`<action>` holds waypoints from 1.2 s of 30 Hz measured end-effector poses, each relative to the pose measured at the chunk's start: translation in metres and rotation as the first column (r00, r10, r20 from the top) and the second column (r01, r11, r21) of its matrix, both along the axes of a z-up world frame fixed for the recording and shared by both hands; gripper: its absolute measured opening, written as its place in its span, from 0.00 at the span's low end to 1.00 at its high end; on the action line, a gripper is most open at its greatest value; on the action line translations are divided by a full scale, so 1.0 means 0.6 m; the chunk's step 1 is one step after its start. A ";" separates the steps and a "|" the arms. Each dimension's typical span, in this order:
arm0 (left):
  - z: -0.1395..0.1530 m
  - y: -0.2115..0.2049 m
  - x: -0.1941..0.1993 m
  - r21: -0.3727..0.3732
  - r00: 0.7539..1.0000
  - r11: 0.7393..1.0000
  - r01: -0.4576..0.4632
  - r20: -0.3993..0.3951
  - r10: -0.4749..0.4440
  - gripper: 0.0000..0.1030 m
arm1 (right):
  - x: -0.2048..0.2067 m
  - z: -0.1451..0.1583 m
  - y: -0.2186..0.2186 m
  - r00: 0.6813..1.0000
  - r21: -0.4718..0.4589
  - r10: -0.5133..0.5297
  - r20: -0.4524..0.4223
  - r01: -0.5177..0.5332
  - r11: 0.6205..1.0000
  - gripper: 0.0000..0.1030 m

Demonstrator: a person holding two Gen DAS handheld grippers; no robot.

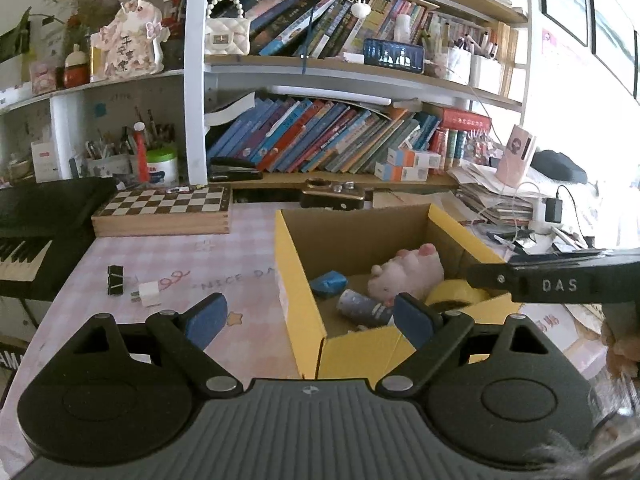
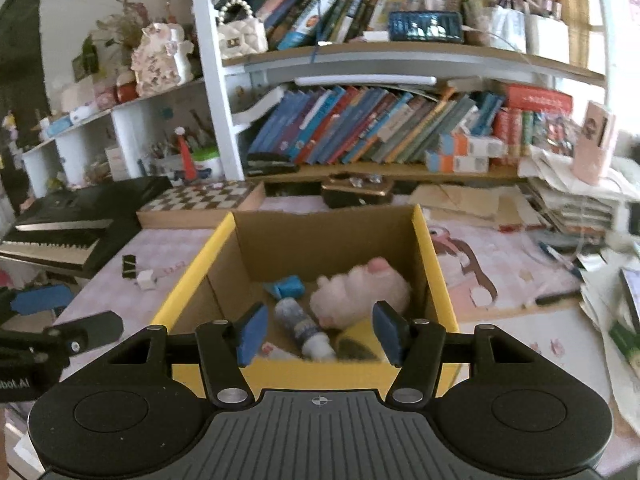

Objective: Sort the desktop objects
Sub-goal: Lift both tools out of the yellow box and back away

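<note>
Left wrist view: the left gripper [image 1: 310, 320] is seen in the lower half of the frame with its blue pads spread wide and nothing between them. Right of centre a yellow cardboard box [image 1: 304, 312] is set on the pink tablecloth [image 1: 180, 256]; inside it a pink plush toy [image 1: 404, 276], a blue object [image 1: 328, 283], a patterned tube [image 1: 364, 308] and a yellow tape roll [image 1: 456, 294] are gathered. At centre left, a black binder clip [image 1: 115, 280] and a white charger plug [image 1: 149, 293] are left lying just beside each other on the cloth. Right wrist view: the right gripper [image 2: 320, 330] is held partly open above the box's near edge, empty, with the same contents seen between its pads
</note>
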State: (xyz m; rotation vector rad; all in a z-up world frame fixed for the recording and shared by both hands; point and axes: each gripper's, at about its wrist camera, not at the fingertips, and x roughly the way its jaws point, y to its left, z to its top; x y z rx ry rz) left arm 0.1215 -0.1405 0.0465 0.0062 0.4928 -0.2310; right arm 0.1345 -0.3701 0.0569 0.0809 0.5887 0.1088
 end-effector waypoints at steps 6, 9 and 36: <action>-0.009 0.036 -0.026 -0.007 1.000 1.000 0.012 -0.009 -0.012 0.88 | -0.047 -0.018 0.025 0.996 0.001 -0.088 -0.030 0.088 0.996 0.57; -0.020 0.056 -0.043 -0.005 1.000 1.000 0.015 -0.022 -0.015 0.88 | -0.073 -0.029 0.042 0.991 -0.002 -0.128 -0.048 0.128 0.992 0.57; -0.079 0.191 -0.133 -0.007 0.978 0.995 0.103 -0.182 -0.103 0.93 | -0.194 -0.101 0.205 0.959 0.008 -0.170 -0.228 0.177 0.984 0.65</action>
